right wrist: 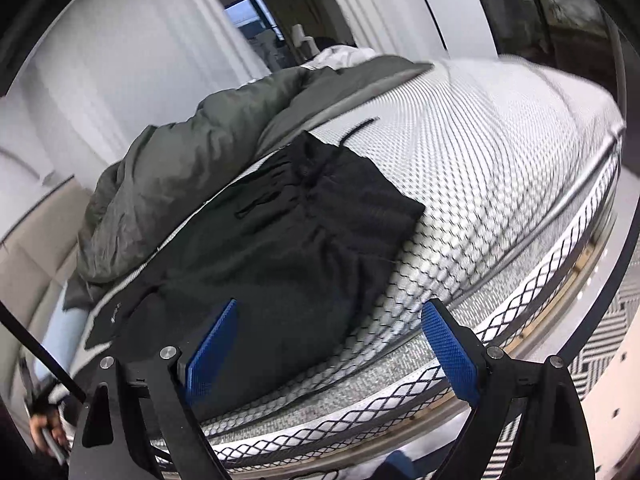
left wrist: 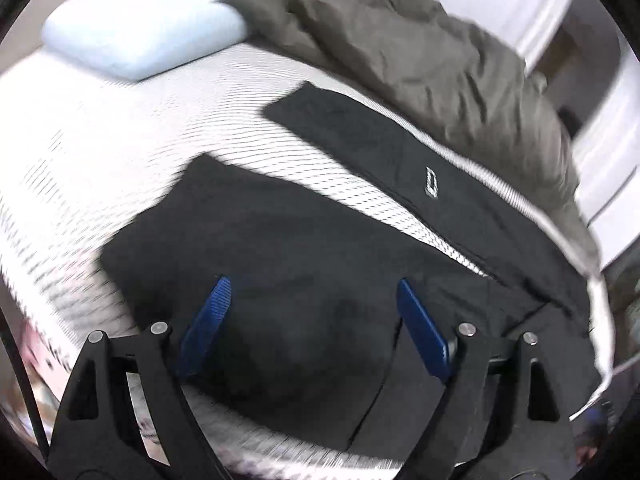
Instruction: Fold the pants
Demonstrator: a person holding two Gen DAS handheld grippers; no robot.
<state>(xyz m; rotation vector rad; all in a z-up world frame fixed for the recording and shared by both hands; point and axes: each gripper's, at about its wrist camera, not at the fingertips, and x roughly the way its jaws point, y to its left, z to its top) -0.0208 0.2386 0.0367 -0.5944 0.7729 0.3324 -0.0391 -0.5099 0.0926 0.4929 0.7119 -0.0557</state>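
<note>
Bedroom setup: white patterned mattress (left wrist: 100, 152), pale blue pillow (left wrist: 144, 24) way out ahead-left of your left gripper (left wrist: 310, 308), and a grey-green duvet (left wrist: 420, 52) bunched up ahead-right of it.

The black pants (left wrist: 320, 240) lie flat on the mattress, unfolded, legs spread in a V. One leg runs right under and between your left fingers; the other stretches ahead-right toward the duvet. Left jaws are wide apart, nothing pinched, tool tilted down over the fabric.

Your right gripper (right wrist: 332, 340) is also spread wide and empty, angled down. The waistband end of the pants (right wrist: 320, 216) sits ahead of it, left finger over the cloth, right finger over the bare mattress edge (right wrist: 520, 300).

What could bite you, I reckon: closing the right one there grabs mattress cover or just air instead of hem. And if the left only nips the top layer, the leg drags lopsided and bunches. The far leg could also snag the duvet.
</note>
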